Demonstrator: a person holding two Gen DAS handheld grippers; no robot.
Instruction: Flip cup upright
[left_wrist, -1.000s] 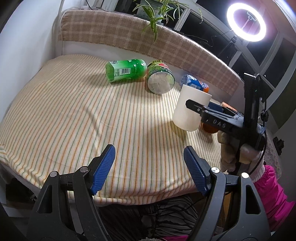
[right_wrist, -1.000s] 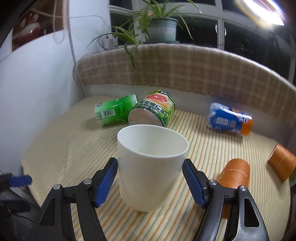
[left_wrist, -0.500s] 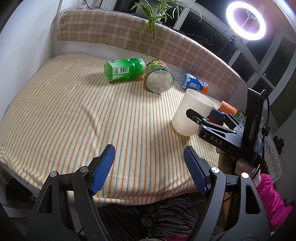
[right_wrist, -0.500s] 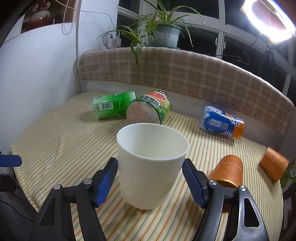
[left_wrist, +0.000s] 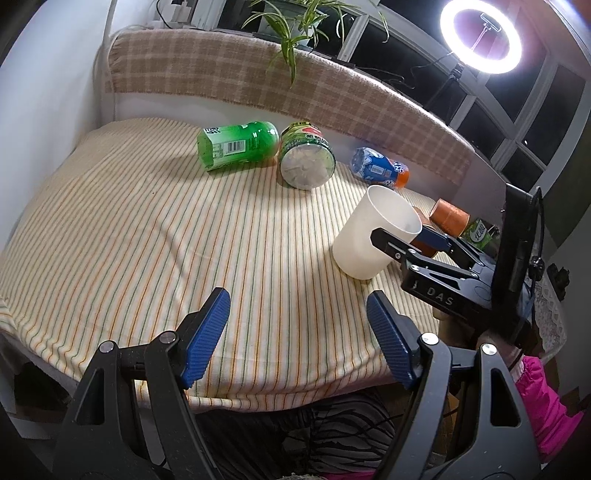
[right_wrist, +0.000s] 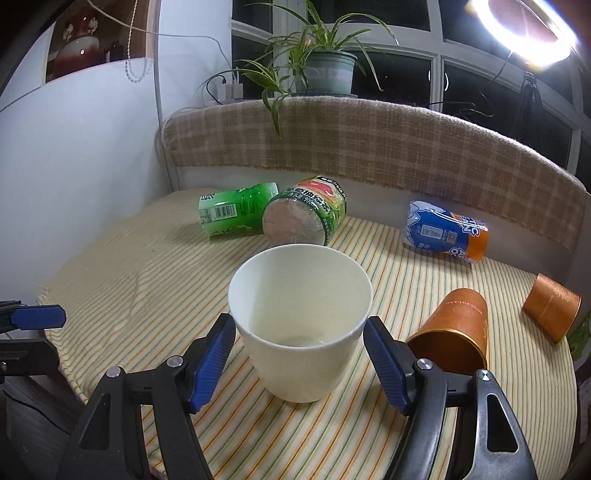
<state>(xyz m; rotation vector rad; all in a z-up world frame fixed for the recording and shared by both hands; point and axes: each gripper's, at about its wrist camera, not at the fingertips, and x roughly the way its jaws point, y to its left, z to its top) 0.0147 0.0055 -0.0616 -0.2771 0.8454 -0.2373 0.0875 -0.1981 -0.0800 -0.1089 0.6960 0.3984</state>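
Note:
A white paper cup (right_wrist: 300, 321) stands upright, mouth up, on the striped tablecloth (right_wrist: 369, 435). My right gripper (right_wrist: 299, 365) has its blue pads either side of the cup, jaws open, a small gap showing at each side. In the left wrist view the cup (left_wrist: 373, 236) rests on the cloth at the right with the right gripper (left_wrist: 406, 243) around it. My left gripper (left_wrist: 297, 339) is open and empty over the table's near edge, left of the cup.
A green bottle (right_wrist: 236, 214), a green jar (right_wrist: 306, 218) and a blue-orange bottle (right_wrist: 447, 232) lie on their sides at the back. Two orange cups (right_wrist: 454, 328) (right_wrist: 552, 306) lie at the right. A padded backrest (right_wrist: 369, 144) rims the table.
The right gripper has lowered the white cup from the air onto the cloth, and its pads now stand slightly off the cup's sides. The left gripper has stayed put.

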